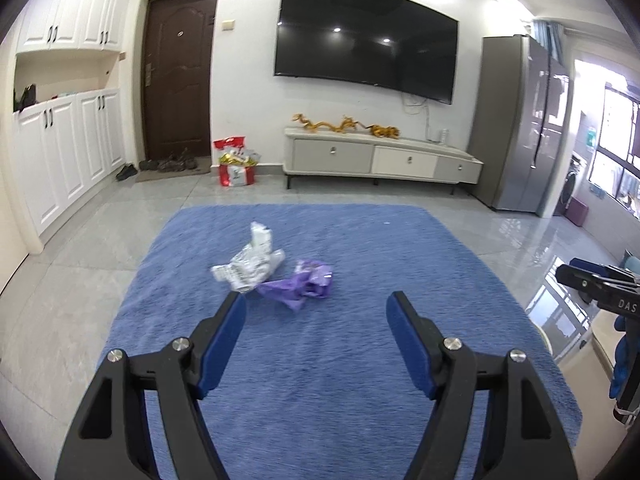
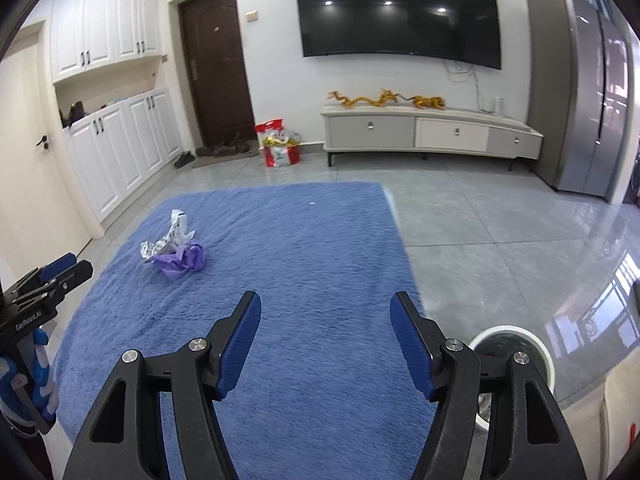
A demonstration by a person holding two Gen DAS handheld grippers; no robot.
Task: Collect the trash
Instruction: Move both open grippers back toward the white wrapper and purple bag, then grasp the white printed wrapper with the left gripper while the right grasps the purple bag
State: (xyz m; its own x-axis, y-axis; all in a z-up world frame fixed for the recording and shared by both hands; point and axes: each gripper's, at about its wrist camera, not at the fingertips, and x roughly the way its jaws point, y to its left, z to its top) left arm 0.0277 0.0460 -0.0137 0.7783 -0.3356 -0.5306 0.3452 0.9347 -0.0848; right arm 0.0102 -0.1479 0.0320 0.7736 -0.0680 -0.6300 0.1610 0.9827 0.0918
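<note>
A living room with a grey tiled floor holds a tabletop covered in a fluffy blue cloth. The left gripper hangs above the near part of that cloth, its jaws spread wide with nothing between them. Just beyond its left fingertip lie two pieces of trash touching each other: a crumpled white wrapper and a crumpled purple wrapper. The right gripper hovers over the right part of the cloth, jaws likewise wide apart and holding nothing, well apart from both wrappers, which lie off to its left. A round white bin stands on the floor just past the tabletop's right edge, below that gripper. Farther off, a television hangs on the wall above a low cabinet, with a brown door to the left.
</note>
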